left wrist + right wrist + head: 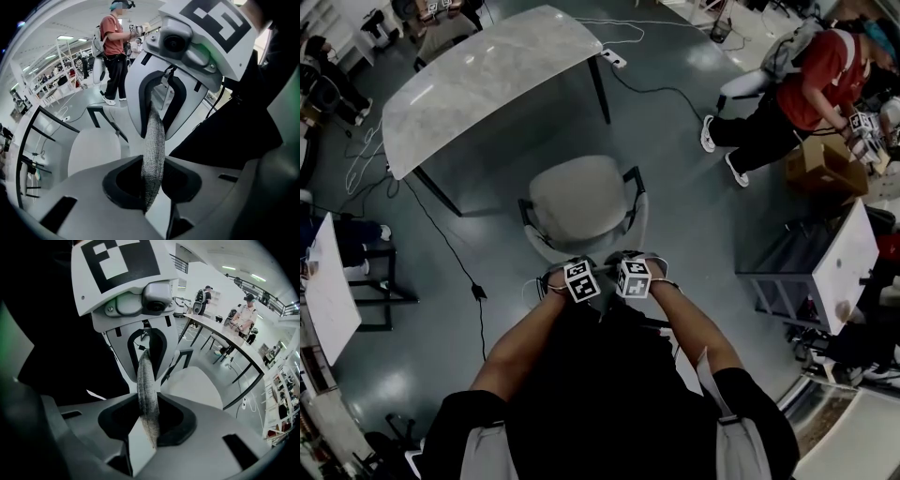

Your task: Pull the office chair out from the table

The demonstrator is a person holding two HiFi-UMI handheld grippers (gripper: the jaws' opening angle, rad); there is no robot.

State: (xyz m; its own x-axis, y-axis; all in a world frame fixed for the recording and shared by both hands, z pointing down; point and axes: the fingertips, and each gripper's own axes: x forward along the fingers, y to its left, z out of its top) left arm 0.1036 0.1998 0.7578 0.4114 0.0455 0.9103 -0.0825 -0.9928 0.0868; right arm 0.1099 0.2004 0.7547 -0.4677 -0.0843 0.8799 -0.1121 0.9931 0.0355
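The office chair, with a pale seat (pixel 579 195) and black armrests, stands a little way out from the white marble-look table (pixel 487 75), its seat partly past the table's edge. The person stands behind it, both grippers side by side on the top of the backrest. My left gripper (pixel 579 281) is shut on the grey mesh backrest edge (pixel 152 154), which runs up between its jaws (pixel 152 183). My right gripper (pixel 633 278) is likewise shut on the mesh edge (pixel 147 399), pinched in its jaws (pixel 149 420). The seat (pixel 192 385) shows beyond.
A person in a red shirt (pixel 811 80) bends over a cardboard box (pixel 825 164) at the right. A white side table (pixel 844 267) stands right, another (pixel 323 291) left. A black cable (pixel 455 248) crosses the floor left of the chair.
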